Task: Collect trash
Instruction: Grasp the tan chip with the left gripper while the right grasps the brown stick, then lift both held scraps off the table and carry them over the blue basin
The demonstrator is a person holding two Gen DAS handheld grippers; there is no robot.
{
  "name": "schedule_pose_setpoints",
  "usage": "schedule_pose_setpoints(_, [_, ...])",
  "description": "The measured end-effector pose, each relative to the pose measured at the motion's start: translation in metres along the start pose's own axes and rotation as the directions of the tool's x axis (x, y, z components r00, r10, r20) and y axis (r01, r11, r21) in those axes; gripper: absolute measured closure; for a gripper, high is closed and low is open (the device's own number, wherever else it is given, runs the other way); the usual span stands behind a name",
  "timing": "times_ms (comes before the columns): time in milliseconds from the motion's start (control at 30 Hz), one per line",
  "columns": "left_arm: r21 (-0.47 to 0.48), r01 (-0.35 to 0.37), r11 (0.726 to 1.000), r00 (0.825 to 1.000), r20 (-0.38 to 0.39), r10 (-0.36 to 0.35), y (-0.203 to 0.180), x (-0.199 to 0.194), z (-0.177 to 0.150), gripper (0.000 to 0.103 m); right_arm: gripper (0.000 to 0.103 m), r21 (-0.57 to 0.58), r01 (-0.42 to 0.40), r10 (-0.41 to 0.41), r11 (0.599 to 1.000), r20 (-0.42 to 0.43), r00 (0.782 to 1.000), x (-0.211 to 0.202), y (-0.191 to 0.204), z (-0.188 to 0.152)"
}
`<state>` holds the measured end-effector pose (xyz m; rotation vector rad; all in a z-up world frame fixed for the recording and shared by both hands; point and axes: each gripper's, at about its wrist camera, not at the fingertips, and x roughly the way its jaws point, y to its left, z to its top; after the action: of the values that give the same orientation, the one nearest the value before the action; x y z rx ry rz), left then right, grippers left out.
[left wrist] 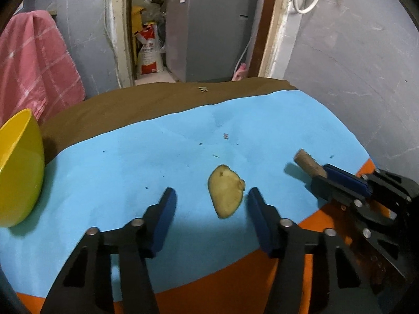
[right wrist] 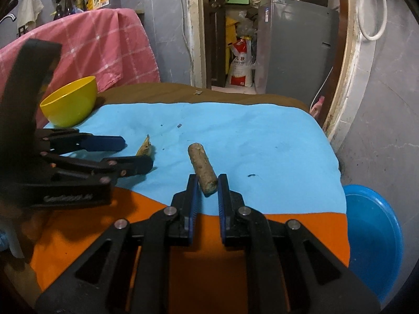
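Observation:
A yellowish vegetable peel [left wrist: 226,191] lies on the blue cloth [left wrist: 146,157] between the open fingers of my left gripper [left wrist: 210,197], nearer the right finger. In the right wrist view the peel [right wrist: 144,147] shows edge-on beside the left gripper [right wrist: 136,151]. A short brown root piece [right wrist: 203,168] is held by its near end in my right gripper [right wrist: 207,183], which is shut on it. The left wrist view shows the same piece [left wrist: 309,164] sticking out of the right gripper [left wrist: 323,174]. A yellow bowl [left wrist: 19,167] stands at the table's left.
The yellow bowl [right wrist: 69,102] sits at the far left corner by a pink checked cloth [right wrist: 86,44]. A blue basin [right wrist: 374,238] stands on the floor right of the table. Small crumbs [left wrist: 225,136] dot the blue cloth. An orange cloth [right wrist: 78,225] covers the near edge.

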<state>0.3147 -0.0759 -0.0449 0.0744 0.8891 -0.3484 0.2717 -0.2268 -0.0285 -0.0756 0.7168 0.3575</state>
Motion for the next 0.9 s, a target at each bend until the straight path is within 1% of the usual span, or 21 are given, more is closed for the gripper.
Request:
schedule_pose_setpoints(67, [-0.005,-0.013,1.0,1.0,0.001,0.013,0.0,0.0,-0.001,0.062,0.081,0.001,0.005,-0.005,1.0,0.006,1.0,-0.002,0.0,-0.002])
schedule_pose_setpoints(200, [0.003,-0.001,1.0,1.0,0.015,0.001,-0.001,-0.003,-0.005,0.071,0.081,0.005,0.013,-0.013,1.0,0.011,1.0,0.0,0.003,-0.002])
schedule_pose_setpoints(333, [0.006,0.004,1.0,1.0,0.018,-0.004,-0.002,-0.004,-0.006,0.077,0.081,0.004,0.016,-0.016,1.0,0.012,1.0,0.0,0.003,-0.003])
schedule_pose_setpoints(500, [-0.008,0.015,1.0,0.999,0.033,-0.015,-0.006,-0.011,-0.012,0.09,0.081,0.008,0.019,-0.019,1.0,0.016,1.0,0.0,0.001,-0.003])
schedule_pose_setpoints(900, [-0.011,0.003,1.0,0.998,0.061,-0.002,-0.009,-0.016,-0.012,0.093,0.081,0.012,0.025,-0.026,1.0,0.029,0.999,-0.001,0.001,-0.005])
